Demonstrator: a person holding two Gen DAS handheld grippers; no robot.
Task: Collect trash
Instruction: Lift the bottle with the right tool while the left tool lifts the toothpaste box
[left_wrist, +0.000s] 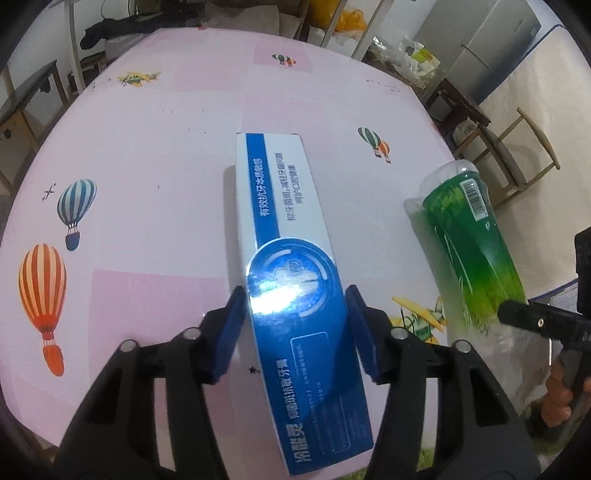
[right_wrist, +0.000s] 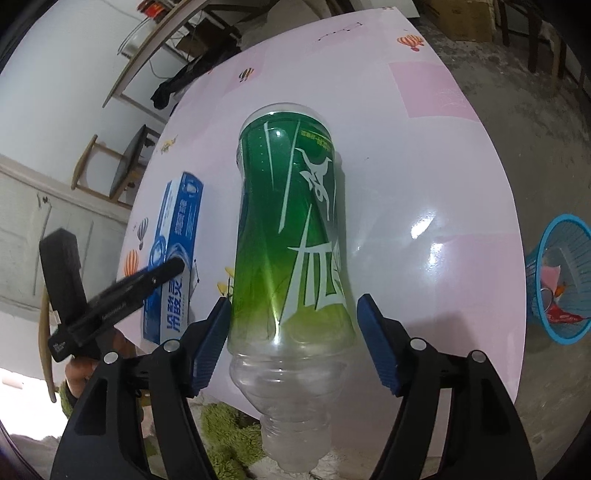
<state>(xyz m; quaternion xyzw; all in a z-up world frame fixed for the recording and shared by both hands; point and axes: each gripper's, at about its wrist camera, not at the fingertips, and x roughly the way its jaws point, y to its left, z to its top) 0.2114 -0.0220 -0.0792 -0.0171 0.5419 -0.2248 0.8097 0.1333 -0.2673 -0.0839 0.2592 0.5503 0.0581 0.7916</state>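
A: What do the grippers look like?
B: Both the left gripper (left_wrist: 295, 332) and right gripper (right_wrist: 293, 343) have glossy black plastic arms with triangular cut-outs, round silver rivets at the joints, and flat blue pads (left_wrist: 364, 332).

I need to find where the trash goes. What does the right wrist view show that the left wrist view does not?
Only the right wrist view shows the blue basket on the floor, litter inside. Only the left wrist view shows the bottle's barcode. Both show the toothpaste box, the green-labelled bottle and the pink tablecloth.
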